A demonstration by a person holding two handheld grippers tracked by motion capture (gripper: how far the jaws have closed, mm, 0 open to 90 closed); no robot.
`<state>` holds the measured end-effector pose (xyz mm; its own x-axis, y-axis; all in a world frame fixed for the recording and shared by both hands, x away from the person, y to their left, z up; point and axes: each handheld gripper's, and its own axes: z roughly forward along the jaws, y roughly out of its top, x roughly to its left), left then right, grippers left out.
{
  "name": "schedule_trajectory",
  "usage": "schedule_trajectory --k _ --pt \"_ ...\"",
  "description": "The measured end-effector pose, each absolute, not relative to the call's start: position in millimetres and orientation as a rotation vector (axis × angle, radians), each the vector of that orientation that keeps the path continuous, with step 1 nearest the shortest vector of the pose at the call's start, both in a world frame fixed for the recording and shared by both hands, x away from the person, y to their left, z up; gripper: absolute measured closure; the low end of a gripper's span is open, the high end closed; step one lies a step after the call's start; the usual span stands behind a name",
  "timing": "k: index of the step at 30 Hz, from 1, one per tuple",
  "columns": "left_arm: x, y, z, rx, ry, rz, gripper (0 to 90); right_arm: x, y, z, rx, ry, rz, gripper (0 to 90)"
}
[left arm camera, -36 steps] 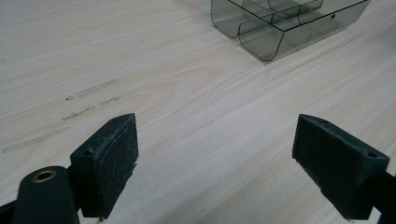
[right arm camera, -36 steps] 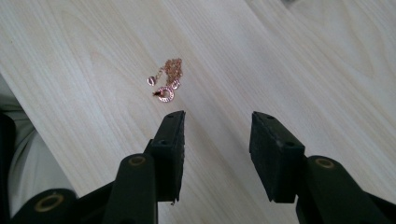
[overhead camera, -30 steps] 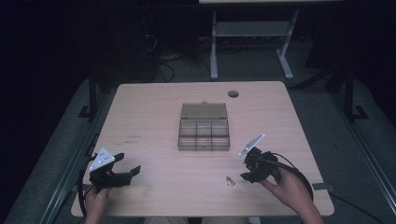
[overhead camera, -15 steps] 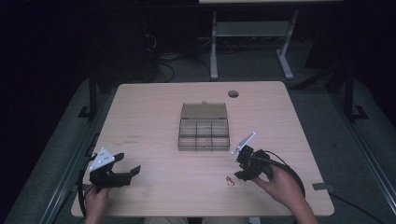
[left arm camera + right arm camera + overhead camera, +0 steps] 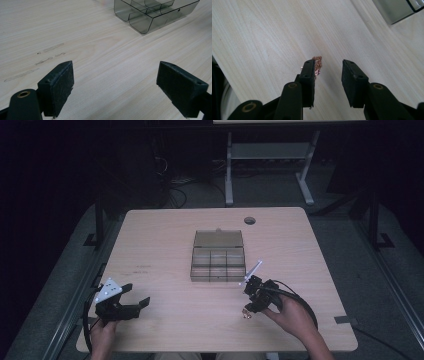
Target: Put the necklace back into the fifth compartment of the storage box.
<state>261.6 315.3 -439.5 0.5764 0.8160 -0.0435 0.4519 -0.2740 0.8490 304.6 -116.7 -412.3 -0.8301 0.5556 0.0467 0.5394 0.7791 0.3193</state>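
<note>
Organizer box (image 5: 218,256) (lid open), compartments unclear

A light wooden desk (image 5: 165,245) has a round hole (image 5: 249,220) near its far edge. Behind it, a grey metal stand (image 5: 270,155) is on the dark floor (image 5: 350,235).

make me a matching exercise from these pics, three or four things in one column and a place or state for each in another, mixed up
Column one:
1. left gripper
2. right gripper
3. compartment box
4. small copper-coloured chain

Column two:
a. lid open, mid-table
b. jaws wide apart over bare wood, near the table's front left corner
c. lying on the wood against one jaw's inner face
d. jaws partly open, tipped down at the table's front right

Pairs: 1-b, 2-d, 3-a, 4-c
</note>
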Motion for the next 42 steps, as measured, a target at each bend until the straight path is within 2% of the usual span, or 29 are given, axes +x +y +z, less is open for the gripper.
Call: schedule_trajectory --k 19,40,42 --pt "261.3 315.1 -439.2 1.915 1.012 0.515 14.1 309.8 -93.4 -431.3 0.888 2.988 0.390 66.2" --pt "261.3 314.5 -438.7 1.917 1.012 0.515 14.1 310.1 -83.5 -436.8 0.883 2.988 0.283 75.2" --pt "261.3 313.7 -439.0 1.914 1.012 0.517 14.1 309.1 -82.3 -436.9 0.865 2.988 0.278 78.8"
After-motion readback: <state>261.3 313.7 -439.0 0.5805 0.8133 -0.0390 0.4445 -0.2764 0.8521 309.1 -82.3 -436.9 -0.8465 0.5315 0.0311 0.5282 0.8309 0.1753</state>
